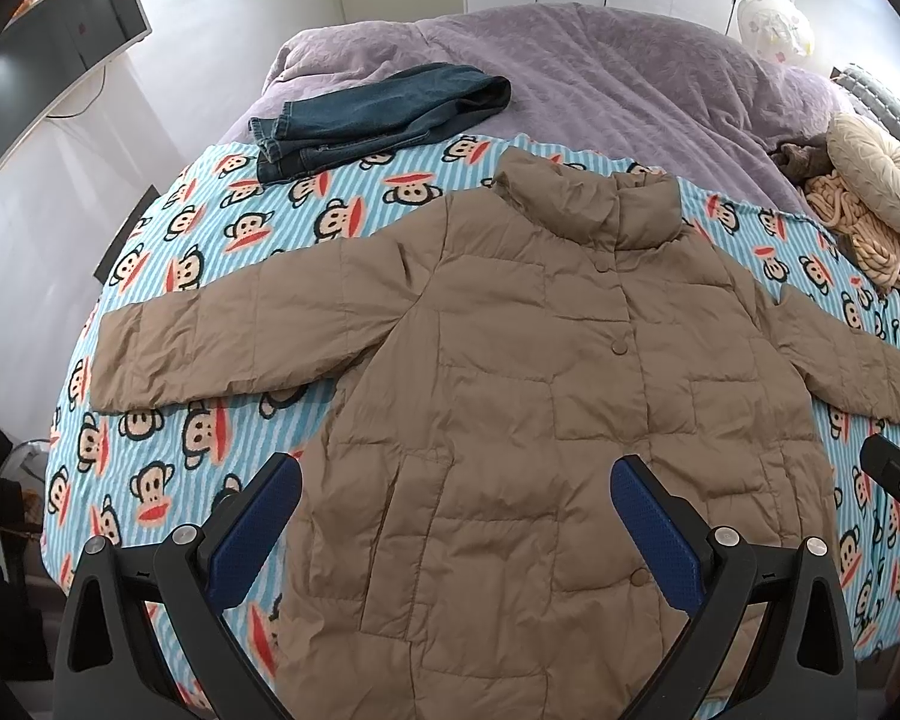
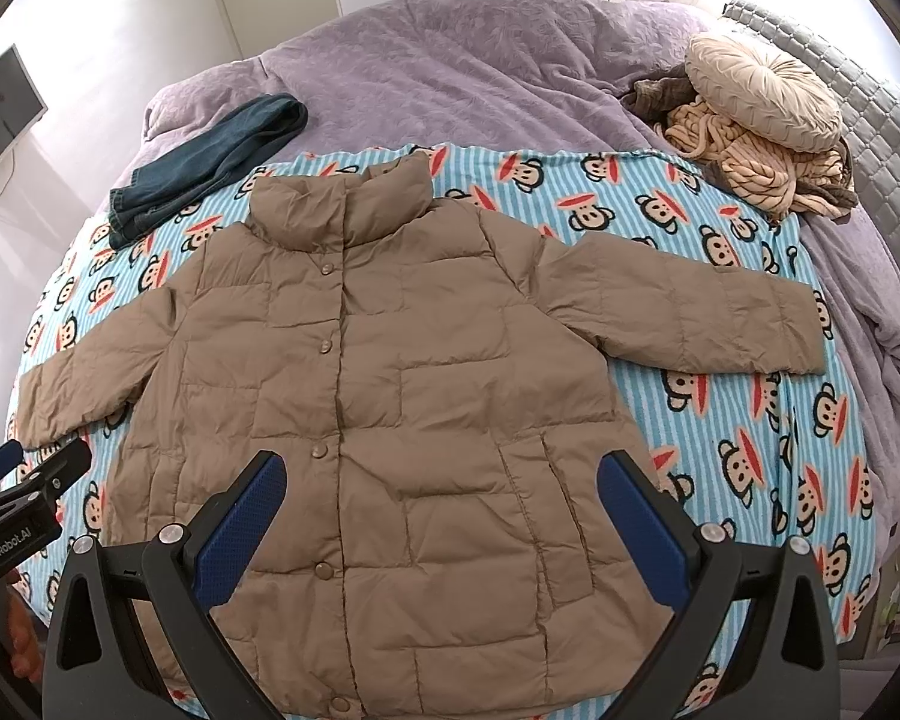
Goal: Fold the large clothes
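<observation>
Lying flat and buttoned on the monkey blanket (image 1: 168, 276), sleeves spread, the jacket (image 1: 510, 396) awaits folding, while the left gripper (image 1: 456, 504) and right gripper (image 2: 441, 498) hover near its hem, spread and empty.

Bed (image 1: 600, 60) covered by a purple quilt, a monkey-print striped blanket (image 1: 168, 432) spread over its near part, tan puffer jacket (image 1: 510, 390) flat on the blanket with sleeves out, folded jeans (image 1: 378, 114) at the blanket's far edge, round cushion (image 2: 762, 93) on knitted throws (image 2: 750, 174) near the headboard
</observation>
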The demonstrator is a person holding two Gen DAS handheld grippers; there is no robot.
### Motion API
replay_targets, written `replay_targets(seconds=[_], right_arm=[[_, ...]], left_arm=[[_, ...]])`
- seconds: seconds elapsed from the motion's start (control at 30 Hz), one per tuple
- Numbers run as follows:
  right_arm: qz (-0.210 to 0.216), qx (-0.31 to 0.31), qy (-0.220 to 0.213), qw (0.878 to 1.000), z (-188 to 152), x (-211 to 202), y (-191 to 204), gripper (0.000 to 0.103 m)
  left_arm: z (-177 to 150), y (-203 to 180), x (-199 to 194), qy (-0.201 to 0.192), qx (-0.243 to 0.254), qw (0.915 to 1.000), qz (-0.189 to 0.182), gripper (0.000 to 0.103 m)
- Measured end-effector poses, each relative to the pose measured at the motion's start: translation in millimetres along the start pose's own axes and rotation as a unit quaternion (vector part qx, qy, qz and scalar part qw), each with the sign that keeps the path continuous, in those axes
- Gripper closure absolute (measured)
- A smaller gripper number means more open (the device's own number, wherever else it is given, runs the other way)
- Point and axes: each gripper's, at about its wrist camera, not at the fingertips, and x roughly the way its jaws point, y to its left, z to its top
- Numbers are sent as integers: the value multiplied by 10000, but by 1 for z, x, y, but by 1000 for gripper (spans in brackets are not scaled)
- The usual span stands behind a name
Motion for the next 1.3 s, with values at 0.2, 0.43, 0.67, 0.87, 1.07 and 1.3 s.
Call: replay_targets(seconds=[0.2, 0.43, 0.67, 0.87, 1.07, 1.3], right_arm=[[0, 7, 4, 10000, 0, 0, 1, 0], [-5, 3, 7, 10000, 1, 0, 1, 0], [-8, 0, 17, 10000, 0, 1, 3, 0], [-7, 2, 22, 10000, 1, 1, 3, 0], [-10, 2, 29, 10000, 1, 2, 4, 0], [15, 7, 94, 10000, -3, 7, 10, 0]], left_arm=[[-2, 1, 1, 10, -5, 10000, 4, 0], [-4, 2, 2, 14, -15, 10000, 5, 0], [-4, 2, 3, 16, -18, 10000, 3, 0], [-6, 3, 4, 19, -35, 10000, -1, 0], [-8, 6, 6, 70, -79, 9999, -46, 0], [-4, 7, 6, 115, -108, 9998, -102, 0]])
